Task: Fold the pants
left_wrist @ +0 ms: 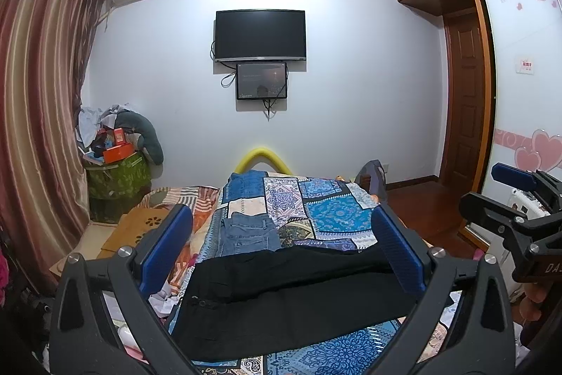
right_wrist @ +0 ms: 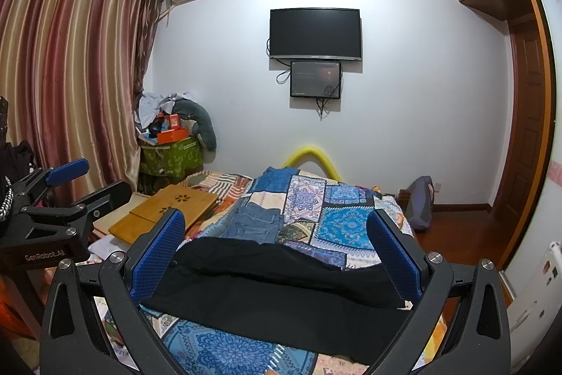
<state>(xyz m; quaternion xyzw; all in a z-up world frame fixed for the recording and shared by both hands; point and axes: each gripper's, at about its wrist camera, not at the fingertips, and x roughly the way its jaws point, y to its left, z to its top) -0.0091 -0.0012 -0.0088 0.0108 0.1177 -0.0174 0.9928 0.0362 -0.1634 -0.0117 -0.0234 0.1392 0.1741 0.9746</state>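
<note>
Now the black pants (left_wrist: 298, 297) lie crosswise on the patchwork bed (left_wrist: 333, 217), long axis left to right, just ahead of both wide-open empty tongs, left (left_wrist: 281, 248) and right (right_wrist: 277, 248), about equally near.

My left fingers (left_wrist: 165, 248) and right fingers (right_wrist: 393, 250) wear blue dimpled pads on black frames with silver screws; white lettering marks one body.

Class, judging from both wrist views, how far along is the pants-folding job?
Done: folded jeans lie further up the bed. In hand: nothing; the left tongs and right tongs are open, above the black pants, touching no cloth. The black pants lie flat across the quilt, seemingly not yet folded. Left: grasping and folding them.
</note>
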